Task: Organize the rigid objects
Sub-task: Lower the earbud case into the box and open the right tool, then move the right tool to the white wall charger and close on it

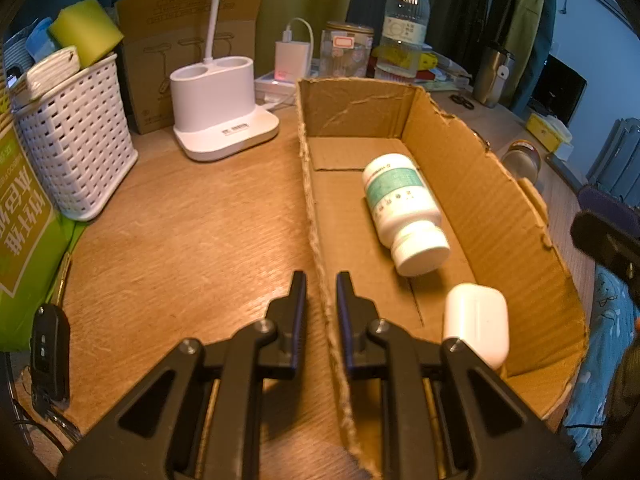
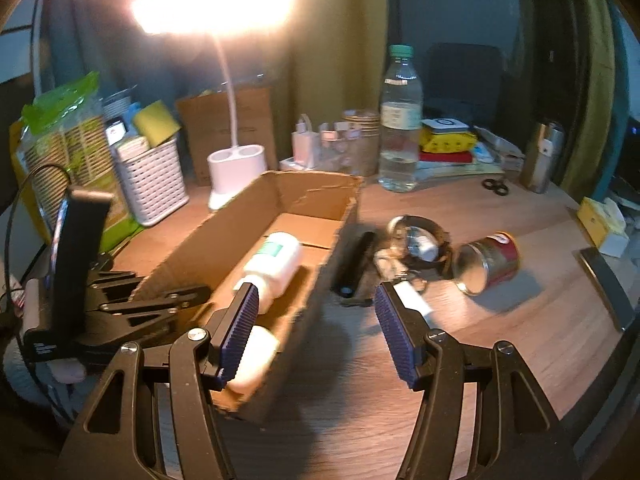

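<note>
Left gripper [image 1: 321,280] clamped on the box [image 1: 360,112] at its near-left wall, one pad outside, one inside, torn cardboard edge pinched between. Seen from the right wrist view as a black frame at the box's left side.

Right gripper [image 2: 316,296] apart, nothing between the pads, hanging over the desk [image 2: 500,340] just right of the box's near corner.

In the box: white pill bottle [image 1: 404,208] lying on its side, cap toward the camera, green label up; white earbud case [image 1: 476,324] near the close end, by the right wall. Bottle and case apart, not touching.

On the desk right of the box, outside it: black slim object [image 2: 354,268] just beside the box wall, blurred, kind unclear; watch [image 2: 420,240] with a dark strap; small tin can [image 2: 488,262] tipped on its side, open end toward the camera; a white tube-like thing [image 2: 412,298] partly behind the right finger. All near each other, blurred.

Behind the box: white lamp base [image 1: 224,112] with two cups, lamp lit in the right wrist view; white basket [image 1: 76,136] holding a yellow sponge [image 1: 86,30]; water bottle [image 1: 404,24] upright; scissors [image 2: 496,186] farther back. Car key [image 1: 50,356] at the desk's left edge, well apart from the box.
</note>
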Motion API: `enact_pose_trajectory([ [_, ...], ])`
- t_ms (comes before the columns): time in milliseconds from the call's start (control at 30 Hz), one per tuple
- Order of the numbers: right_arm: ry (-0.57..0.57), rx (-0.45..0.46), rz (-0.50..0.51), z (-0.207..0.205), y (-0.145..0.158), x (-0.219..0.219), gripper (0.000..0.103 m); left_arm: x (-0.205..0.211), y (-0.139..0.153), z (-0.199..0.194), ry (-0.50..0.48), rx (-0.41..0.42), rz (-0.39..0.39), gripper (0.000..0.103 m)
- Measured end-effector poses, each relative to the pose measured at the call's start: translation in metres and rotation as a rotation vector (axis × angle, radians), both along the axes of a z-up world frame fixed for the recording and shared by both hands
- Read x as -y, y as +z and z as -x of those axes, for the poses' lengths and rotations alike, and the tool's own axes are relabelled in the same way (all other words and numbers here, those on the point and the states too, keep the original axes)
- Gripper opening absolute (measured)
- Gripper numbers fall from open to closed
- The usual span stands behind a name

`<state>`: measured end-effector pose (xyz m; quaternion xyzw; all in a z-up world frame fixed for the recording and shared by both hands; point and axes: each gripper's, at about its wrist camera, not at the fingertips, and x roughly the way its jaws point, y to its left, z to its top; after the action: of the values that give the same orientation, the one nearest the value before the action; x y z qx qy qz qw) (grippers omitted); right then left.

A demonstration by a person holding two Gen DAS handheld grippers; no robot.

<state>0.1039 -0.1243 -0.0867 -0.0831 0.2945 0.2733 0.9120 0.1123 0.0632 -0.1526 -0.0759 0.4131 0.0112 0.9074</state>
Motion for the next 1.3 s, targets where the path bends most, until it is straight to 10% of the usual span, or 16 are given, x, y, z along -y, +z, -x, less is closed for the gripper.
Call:
enact_pose_trajectory([
  [1300, -0.140, -0.108, 0.235, -0.089, -0.068, 0.000, 0.064, 0.001, 0.000, 0.001, 0.000, -0.002, 0.005, 0.016],
])
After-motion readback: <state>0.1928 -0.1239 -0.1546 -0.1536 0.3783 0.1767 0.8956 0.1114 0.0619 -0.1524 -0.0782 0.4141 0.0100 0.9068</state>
